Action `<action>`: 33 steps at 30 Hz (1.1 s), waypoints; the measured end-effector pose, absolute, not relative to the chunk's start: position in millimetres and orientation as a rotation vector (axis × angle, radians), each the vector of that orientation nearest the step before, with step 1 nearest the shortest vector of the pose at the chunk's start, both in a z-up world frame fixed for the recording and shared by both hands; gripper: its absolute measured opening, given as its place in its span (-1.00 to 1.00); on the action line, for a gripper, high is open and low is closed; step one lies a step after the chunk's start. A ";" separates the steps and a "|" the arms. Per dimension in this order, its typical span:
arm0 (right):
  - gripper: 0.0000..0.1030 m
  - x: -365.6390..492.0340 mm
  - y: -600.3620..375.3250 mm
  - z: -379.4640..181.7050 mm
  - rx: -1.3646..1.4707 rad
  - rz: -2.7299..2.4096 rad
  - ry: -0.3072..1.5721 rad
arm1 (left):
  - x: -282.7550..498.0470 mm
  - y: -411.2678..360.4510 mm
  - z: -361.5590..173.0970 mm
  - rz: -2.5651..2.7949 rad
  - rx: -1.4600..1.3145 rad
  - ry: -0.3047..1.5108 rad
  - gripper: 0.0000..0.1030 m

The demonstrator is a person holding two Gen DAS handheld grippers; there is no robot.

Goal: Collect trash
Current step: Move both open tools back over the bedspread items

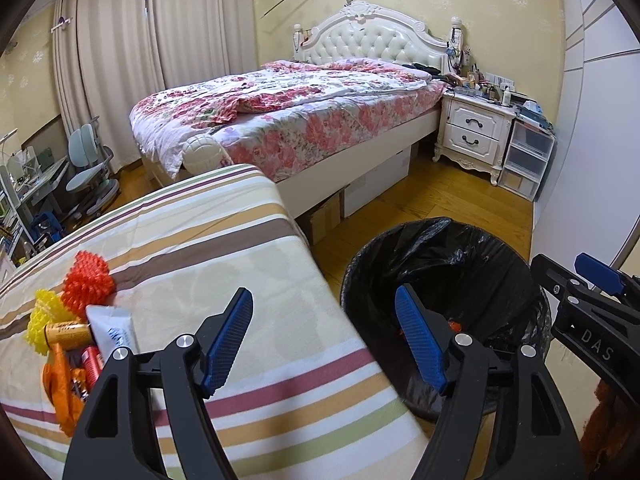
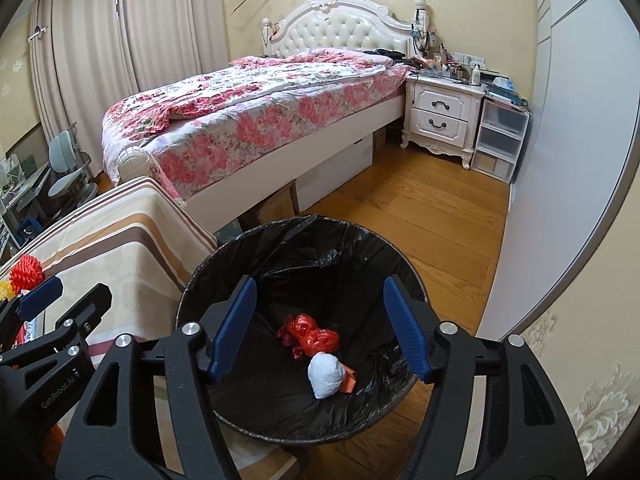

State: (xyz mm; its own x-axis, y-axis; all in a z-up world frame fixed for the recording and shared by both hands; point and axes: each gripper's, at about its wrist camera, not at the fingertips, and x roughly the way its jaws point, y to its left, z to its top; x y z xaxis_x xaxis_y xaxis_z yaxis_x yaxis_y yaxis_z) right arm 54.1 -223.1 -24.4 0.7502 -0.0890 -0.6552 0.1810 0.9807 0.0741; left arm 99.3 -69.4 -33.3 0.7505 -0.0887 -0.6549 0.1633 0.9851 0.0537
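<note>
A black-lined trash bin [image 1: 440, 248] [image 2: 280, 240] stands on the wood floor beside a striped-cloth table [image 1: 224, 248] [image 2: 120, 232]. In the bin lie a crumpled red wrapper [image 2: 310, 334] and a white paper ball [image 2: 326, 376]. On the table's left edge lie a red foam net [image 1: 86, 280] [image 2: 26, 274], a yellow foam net [image 1: 40, 316], a white tube [image 1: 112, 330], a yellow tube [image 1: 66, 334] and orange wrapping [image 1: 64, 392]. My left gripper [image 1: 324, 340] is open and empty, over the table's edge by the bin. My right gripper [image 2: 320, 326] is open and empty above the bin.
A bed with a floral quilt [image 1: 280, 112] [image 2: 248, 112] stands behind, with boxes [image 1: 376, 176] under it. A white nightstand [image 1: 472, 132] [image 2: 440, 116] and plastic drawers [image 1: 524, 156] stand at the right wall. A desk chair [image 1: 86, 168] is at the left.
</note>
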 end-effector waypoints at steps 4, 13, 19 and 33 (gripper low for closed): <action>0.29 44.4 -208.4 -26.3 0.128 -0.126 0.717 | 84.6 -56.0 -32.7 -0.120 0.116 0.711 0.39; 0.29 17.0 -174.7 -31.1 0.104 -0.065 0.742 | 54.4 -17.5 -33.0 -0.062 0.105 0.715 0.39; 0.29 2.3 -151.5 -31.0 0.091 -0.016 0.747 | 32.2 13.4 -32.1 -0.003 0.096 0.708 0.39; 0.29 -6.0 -87.2 -30.0 0.042 0.117 0.756 | 14.4 86.2 -38.5 0.144 0.031 0.730 0.39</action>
State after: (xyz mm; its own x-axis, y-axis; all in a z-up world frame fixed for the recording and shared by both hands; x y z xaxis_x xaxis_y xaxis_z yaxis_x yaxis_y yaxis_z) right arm -6.0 -87.2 -30.0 0.7215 0.1209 -0.6817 -0.0907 0.9927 0.0801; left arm 14.4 86.2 -38.5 0.7359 0.1423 -0.6620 -0.1205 0.9896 0.0787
